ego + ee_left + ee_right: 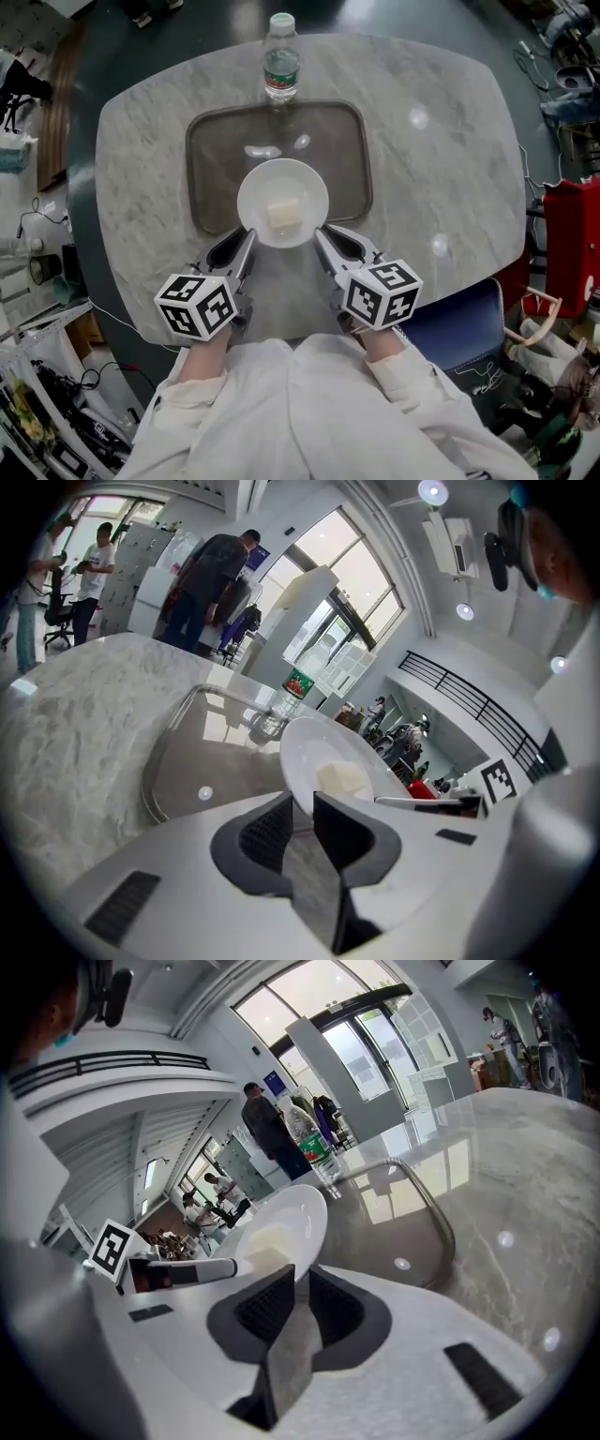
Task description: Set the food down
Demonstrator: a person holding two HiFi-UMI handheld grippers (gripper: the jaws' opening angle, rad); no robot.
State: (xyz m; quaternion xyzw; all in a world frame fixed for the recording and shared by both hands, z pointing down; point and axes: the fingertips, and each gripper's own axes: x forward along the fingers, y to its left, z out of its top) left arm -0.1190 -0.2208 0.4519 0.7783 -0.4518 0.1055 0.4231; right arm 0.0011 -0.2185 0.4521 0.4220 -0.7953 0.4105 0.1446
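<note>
A round white plate (282,192) carries a pale cube of food (284,216) and sits over the near edge of a brown tray (211,150) on the marble table (441,141). My left gripper (246,236) is shut on the plate's near-left rim, and my right gripper (323,236) is shut on its near-right rim. In the left gripper view the plate (309,752) with the food (344,780) runs into the left gripper (302,822). The right gripper view shows the plate (286,1218) pinched by the right gripper (302,1297). I cannot tell whether the plate touches the tray.
A water bottle (281,61) with a green label stands at the table's far edge, just behind the tray. A blue chair (459,328) is at the near right, with a red object (572,234) and clutter beyond. People stand far off in both gripper views.
</note>
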